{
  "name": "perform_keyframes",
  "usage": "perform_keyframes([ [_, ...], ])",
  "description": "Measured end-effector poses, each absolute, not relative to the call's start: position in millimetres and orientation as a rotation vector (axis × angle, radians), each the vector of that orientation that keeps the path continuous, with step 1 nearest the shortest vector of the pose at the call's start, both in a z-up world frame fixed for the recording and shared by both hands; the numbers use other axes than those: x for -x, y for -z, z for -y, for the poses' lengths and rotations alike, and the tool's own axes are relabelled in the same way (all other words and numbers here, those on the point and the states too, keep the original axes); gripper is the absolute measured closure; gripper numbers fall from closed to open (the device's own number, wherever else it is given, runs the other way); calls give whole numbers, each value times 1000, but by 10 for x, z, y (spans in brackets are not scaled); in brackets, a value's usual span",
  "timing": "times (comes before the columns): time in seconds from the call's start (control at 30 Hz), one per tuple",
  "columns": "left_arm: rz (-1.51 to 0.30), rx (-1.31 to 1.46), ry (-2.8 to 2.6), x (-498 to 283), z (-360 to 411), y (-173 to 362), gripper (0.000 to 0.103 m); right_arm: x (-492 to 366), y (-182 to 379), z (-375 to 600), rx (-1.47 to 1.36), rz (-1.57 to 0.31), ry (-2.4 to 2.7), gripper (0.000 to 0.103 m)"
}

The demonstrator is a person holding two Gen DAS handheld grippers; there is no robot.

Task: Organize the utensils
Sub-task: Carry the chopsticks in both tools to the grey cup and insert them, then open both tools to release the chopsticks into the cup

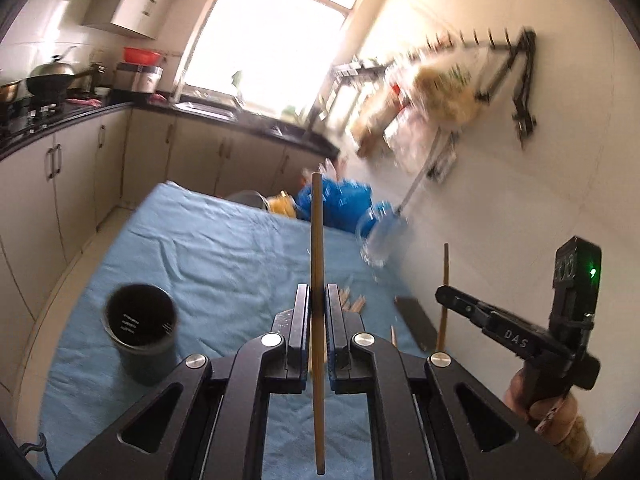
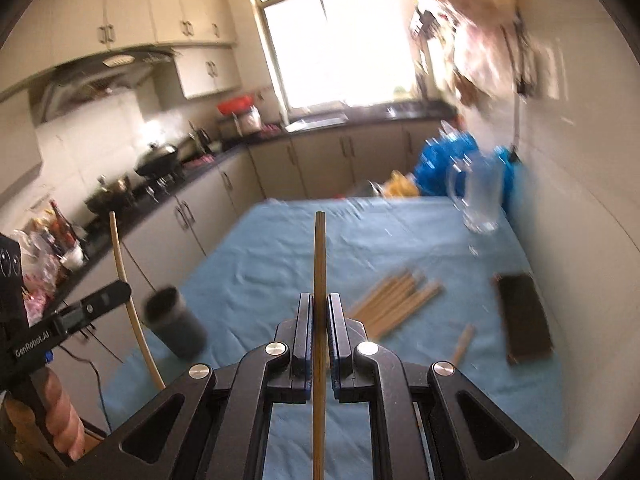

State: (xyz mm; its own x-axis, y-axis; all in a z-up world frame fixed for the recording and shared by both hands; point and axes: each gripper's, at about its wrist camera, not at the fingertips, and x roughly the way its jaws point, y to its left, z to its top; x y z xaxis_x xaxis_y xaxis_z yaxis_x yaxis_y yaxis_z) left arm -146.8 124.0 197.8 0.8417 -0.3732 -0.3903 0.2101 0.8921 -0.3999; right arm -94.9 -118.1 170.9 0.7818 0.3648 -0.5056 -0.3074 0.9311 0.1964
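Observation:
My left gripper (image 1: 318, 300) is shut on a wooden chopstick (image 1: 316, 224) that stands upright between its pads, above the blue tablecloth (image 1: 208, 248). My right gripper (image 2: 319, 308) is shut on another upright chopstick (image 2: 319, 256). A dark cylindrical holder cup (image 1: 140, 332) stands on the cloth to the left; it also shows in the right wrist view (image 2: 176, 328). A pile of loose chopsticks (image 2: 396, 300) lies on the cloth right of centre, with one stray piece (image 2: 462, 344) nearer. The right gripper shows at the right of the left wrist view (image 1: 496, 324), its chopstick (image 1: 444, 296) upright.
A dark flat rectangular case (image 2: 524, 316) lies on the cloth near the white wall. A clear glass mug (image 2: 480, 196) stands at the far right of the table, with blue bags (image 2: 444, 160) behind. Kitchen counters and cabinets run along the left and back.

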Motion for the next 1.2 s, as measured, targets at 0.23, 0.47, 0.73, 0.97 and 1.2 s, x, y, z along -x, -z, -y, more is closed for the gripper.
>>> perform_keyframes([
  [0.23,-371,375,190,1446,-1904,-2294,97,577,-2025,446,-188,-482,-509,96],
  [0.47,-340,365,83,1059,-2460,-2457,97,44,-2253,-330,-300,-414,-620,96],
  [0.73,-414,361,46,556,-2593,-2134,97,-383,-2007,-966,-321,-393,-603,96],
  [0.97,-515,376,45,428,-2572,-1816,97,-444,-1526,-1205,-199,-514,-588,96],
  [1.2,-522,402,16,574,-2594,-1798,81,-436,-1289,-1165,-180,-597,-588,75],
])
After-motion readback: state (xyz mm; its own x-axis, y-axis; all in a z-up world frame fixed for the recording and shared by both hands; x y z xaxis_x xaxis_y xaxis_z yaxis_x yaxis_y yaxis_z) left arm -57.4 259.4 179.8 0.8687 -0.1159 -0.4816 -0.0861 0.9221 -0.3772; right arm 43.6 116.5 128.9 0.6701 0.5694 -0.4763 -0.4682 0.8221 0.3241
